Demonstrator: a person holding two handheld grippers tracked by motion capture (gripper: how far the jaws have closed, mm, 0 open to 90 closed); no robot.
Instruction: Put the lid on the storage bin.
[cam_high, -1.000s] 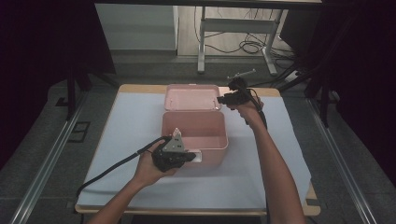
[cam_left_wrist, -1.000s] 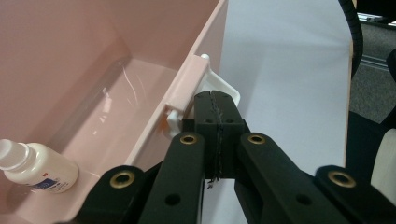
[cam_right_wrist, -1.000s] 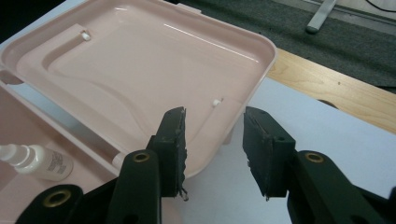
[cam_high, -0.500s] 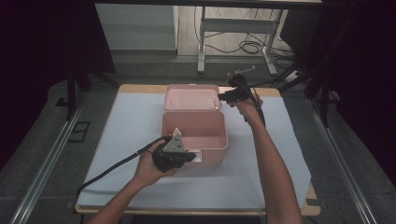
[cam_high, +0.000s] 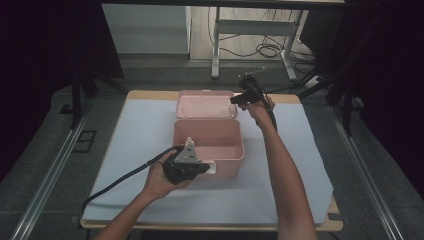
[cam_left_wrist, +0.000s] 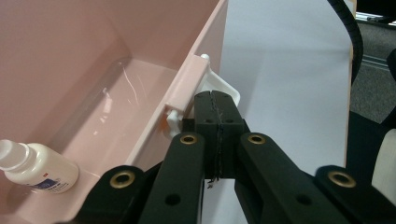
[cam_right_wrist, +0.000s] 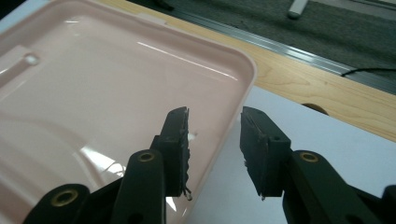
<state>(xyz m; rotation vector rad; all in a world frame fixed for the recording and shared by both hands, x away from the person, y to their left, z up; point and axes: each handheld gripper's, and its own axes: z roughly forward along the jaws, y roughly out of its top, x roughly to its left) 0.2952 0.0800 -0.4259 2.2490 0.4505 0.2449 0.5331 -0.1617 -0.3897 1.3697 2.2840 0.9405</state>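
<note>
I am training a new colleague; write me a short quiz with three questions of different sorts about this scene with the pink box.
1. True or false: the left claw is shut at the white latch on the side of the pink box.
2. Which object lies inside the box? A) a small white bottle B) a spoon C) a sponge
3. Fill in: the edge of the pink lid stands between the jaws of the ____ claw.

Key
1. True.
2. A, the small white bottle lies on the box floor.
3. Right; the right claw is open, the lid's rim is in the gap, and its jaws have just been closing.
</note>
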